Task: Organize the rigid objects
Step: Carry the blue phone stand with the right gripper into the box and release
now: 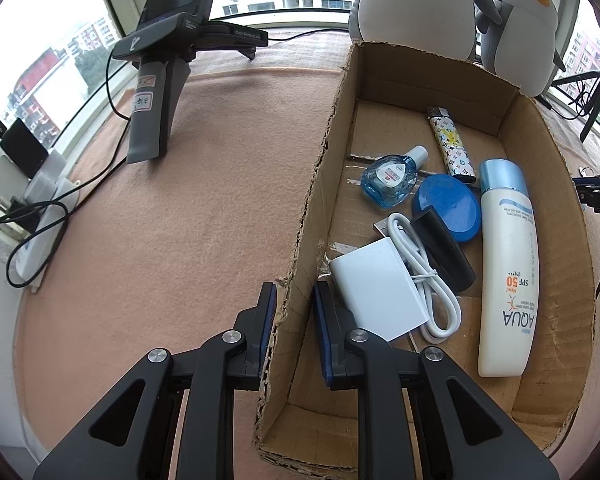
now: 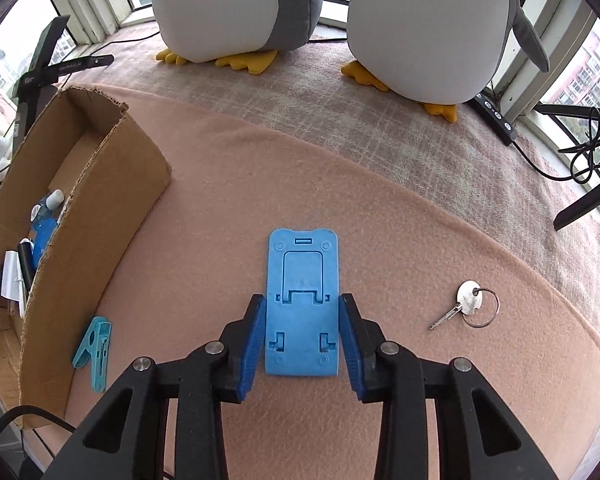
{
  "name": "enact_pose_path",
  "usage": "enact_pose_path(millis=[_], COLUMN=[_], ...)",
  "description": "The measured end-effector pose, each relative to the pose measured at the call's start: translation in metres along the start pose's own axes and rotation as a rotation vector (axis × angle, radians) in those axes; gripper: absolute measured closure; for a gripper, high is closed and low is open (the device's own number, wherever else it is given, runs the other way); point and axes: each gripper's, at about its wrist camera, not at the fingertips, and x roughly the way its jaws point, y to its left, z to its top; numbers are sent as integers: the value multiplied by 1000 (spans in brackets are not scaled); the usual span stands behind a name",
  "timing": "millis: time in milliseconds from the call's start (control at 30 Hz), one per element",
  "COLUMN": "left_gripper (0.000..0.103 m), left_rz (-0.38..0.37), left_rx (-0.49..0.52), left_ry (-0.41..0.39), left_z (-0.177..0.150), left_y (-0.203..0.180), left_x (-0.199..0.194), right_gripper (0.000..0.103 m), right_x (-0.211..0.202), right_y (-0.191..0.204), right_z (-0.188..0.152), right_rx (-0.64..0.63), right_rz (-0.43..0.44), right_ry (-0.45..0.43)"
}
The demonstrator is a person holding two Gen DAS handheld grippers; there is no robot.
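The left tongs [image 1: 294, 308] are reaching forward and down, their blue-padded fingers [image 1: 269, 320] standing apart, one on each side of a cardboard wall without visibly pressing it. The right tongs [image 2: 302, 336] are angling low over the bench, fingers [image 2: 254, 340] spread wide and flanking a flat blue piece, just beside its edges.

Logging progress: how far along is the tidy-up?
Done: sunscreen bottle, charger, lighter and more lie in the cardboard box.
In hand: right gripper straddles the blue phone stand; left gripper straddles the box wall.
Left: key, teal clip.
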Motion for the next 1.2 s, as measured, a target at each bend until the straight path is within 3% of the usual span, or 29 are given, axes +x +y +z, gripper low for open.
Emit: enact_pose_path(millis=[267,600,800,1200], left_gripper=[86,86,86,86], left_rz=[-8,-26,-35,-48], left_rx=[8,42,57,79], left_ry=[-6,-13,-20,-24], left_z=[0,-2,-3,-4], left_y=[0,1,2,1], left_x=[0,-1,-1,-2], right_gripper=[70,70,70,70], right_x=[-11,-49,-78,-112], right_y=[35,40,77,141], right_z=[-33,-66,-50,-24], right_rx=[-56,13,-27,-128], right_rz=[-4,17,-7,55], right_ry=[-26,-116,-188,-282])
